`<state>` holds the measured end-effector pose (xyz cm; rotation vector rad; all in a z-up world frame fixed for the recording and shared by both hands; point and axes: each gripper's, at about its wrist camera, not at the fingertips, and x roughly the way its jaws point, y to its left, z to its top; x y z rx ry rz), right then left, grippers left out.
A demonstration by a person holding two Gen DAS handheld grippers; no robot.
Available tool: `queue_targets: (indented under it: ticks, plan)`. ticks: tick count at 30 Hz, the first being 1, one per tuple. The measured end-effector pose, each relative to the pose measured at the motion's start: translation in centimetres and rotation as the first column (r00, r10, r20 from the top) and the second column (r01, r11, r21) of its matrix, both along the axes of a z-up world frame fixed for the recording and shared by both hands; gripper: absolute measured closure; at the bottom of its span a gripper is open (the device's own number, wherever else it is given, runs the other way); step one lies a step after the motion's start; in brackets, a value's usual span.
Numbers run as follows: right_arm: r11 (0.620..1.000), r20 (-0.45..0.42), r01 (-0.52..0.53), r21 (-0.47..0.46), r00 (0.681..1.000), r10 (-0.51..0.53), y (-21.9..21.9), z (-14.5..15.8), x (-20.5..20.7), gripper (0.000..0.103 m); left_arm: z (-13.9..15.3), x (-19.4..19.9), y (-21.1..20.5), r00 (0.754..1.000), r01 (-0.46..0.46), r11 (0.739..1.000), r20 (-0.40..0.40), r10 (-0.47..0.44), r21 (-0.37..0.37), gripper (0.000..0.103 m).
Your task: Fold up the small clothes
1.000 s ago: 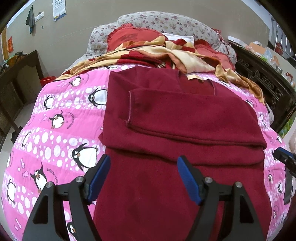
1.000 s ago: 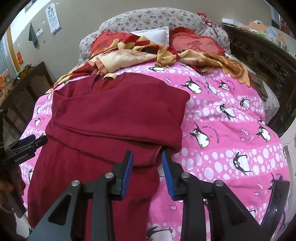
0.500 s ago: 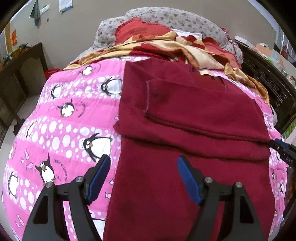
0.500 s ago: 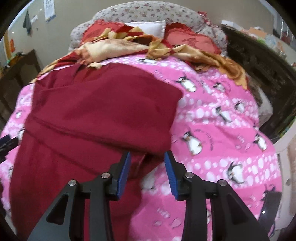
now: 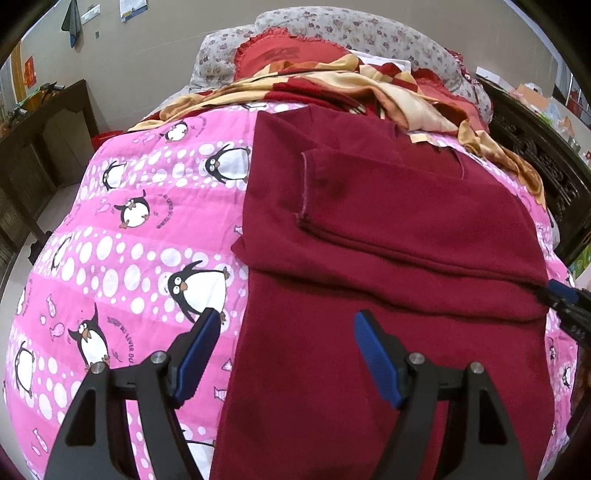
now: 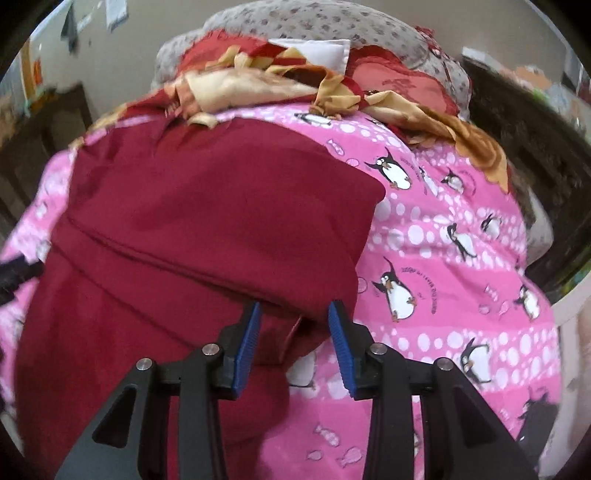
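Observation:
A dark red long-sleeved top (image 5: 388, 236) lies flat on the pink penguin quilt (image 5: 147, 229), its sleeves folded across the chest. It also shows in the right wrist view (image 6: 207, 221). My left gripper (image 5: 286, 352) is open and empty, hovering over the top's left edge near the hem. My right gripper (image 6: 295, 332) is open, its blue pads either side of the top's right edge, where the folded sleeve meets the body. Its tip also shows at the right edge of the left wrist view (image 5: 565, 299).
A crumpled red and yellow blanket (image 5: 332, 85) and pillows (image 5: 332, 33) lie at the head of the bed. Dark wooden furniture (image 5: 40, 147) stands to the left, and a carved dark wooden bed frame (image 5: 546, 166) to the right.
My left gripper has shifted left, from over the body to the top's left edge. My right gripper has moved forward and closer to the top's right edge. Both stayed open.

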<state>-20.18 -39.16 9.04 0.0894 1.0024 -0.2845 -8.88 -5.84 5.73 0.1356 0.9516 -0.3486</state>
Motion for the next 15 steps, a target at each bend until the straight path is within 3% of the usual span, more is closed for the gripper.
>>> queue_targets:
  ticks: [4,5,6,9,15]
  plan:
    - [1.000,0.023,0.003,-0.025,1.000,-0.002,-0.4,-0.4,0.3,0.066,0.0,0.0,0.0,1.000,0.002,1.000,0.001,-0.002,0.007,0.024]
    - [1.000,0.036,0.016,-0.013,0.999,-0.015,-0.8,-0.1,0.0,0.080,0.0,0.0,0.1,1.000,-0.001,1.000,0.000,0.001,0.008,0.024]
    - [1.000,0.051,0.021,-0.003,0.998,-0.021,-1.0,0.1,-0.3,0.083,0.0,0.1,0.1,1.000,-0.002,1.000,-0.001,0.002,0.008,0.024]
    - [0.999,0.096,0.026,0.019,0.995,-0.027,-1.3,1.1,-1.6,0.087,0.0,0.1,0.2,1.000,-0.006,1.000,-0.001,0.006,0.003,0.024]
    - [1.000,0.035,0.030,0.002,0.999,-0.030,-1.2,-0.1,-1.8,0.086,-0.4,0.0,0.1,1.000,-0.002,1.000,-0.005,0.002,0.012,0.024]
